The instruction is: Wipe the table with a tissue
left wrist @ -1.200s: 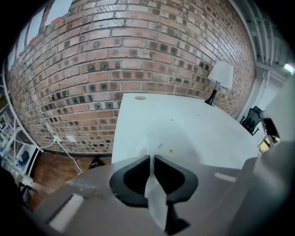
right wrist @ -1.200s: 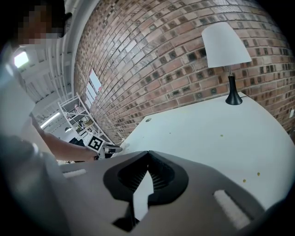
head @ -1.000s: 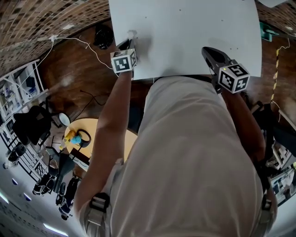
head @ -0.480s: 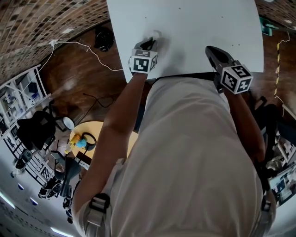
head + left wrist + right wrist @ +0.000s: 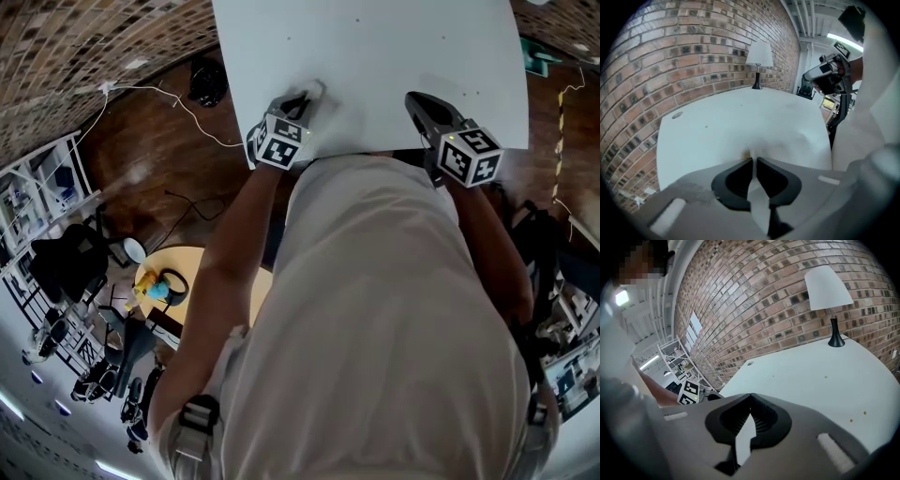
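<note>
The white table (image 5: 403, 47) fills the top of the head view. My left gripper (image 5: 305, 94) points down at its near edge, shut on a crumpled white tissue (image 5: 317, 90) that rests on the surface. In the left gripper view the jaws (image 5: 753, 159) stand almost together, with a strip of the tissue (image 5: 756, 199) pinched between them over the table (image 5: 726, 122). My right gripper (image 5: 417, 101) hovers over the table's near right part, apart from the tissue. Its jaws (image 5: 750, 395) are shut, tips together, with nothing in them.
A white-shaded lamp (image 5: 828, 289) stands at the table's far end by the brick wall, also seen as the lamp (image 5: 758, 58). A small round hole (image 5: 677, 115) marks the tabletop. Left of the table is wooden floor with a white cable (image 5: 178, 98) and a round yellow table (image 5: 197, 267).
My left gripper has slid to the right along the table's near edge with the tissue and rolled its wrist. The right gripper has stayed put.
</note>
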The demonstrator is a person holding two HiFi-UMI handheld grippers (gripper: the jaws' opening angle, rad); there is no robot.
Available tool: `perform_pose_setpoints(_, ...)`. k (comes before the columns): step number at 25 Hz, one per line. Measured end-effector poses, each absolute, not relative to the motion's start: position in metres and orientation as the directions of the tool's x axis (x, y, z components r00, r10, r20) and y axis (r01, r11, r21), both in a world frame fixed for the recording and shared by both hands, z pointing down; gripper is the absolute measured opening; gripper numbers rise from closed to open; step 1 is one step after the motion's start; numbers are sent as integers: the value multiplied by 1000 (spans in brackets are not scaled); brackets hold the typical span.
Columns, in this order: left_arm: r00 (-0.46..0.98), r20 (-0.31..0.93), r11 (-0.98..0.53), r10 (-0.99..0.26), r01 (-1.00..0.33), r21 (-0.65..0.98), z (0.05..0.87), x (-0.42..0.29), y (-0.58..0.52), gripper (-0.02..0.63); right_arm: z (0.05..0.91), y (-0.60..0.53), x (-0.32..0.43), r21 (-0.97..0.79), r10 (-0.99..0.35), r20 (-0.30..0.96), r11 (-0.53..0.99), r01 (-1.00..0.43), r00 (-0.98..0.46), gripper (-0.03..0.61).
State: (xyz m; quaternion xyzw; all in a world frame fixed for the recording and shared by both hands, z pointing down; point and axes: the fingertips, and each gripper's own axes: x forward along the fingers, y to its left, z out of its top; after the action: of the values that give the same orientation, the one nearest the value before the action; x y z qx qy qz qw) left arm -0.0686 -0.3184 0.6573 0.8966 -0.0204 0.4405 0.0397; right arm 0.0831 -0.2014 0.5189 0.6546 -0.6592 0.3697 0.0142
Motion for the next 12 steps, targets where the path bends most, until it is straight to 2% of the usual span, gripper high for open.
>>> perform_pose_setpoints(4,619,771,-953,-150,-297,53,650,-90,-380,38,521,-196,95,-470,-856,500,-145,-871,-128,8)
perform_pose_setpoints(8,571,774,-894,-272,-447,15,649,-107,-423,38,521,-187,102,-488,-864,488,-157,-859,-120,8)
perform_pose_setpoints(12,536,778,-807,-326,-586,66,640,-110,-443,38,521,-178,117,-470,-864,491,-153,-870,-113,8)
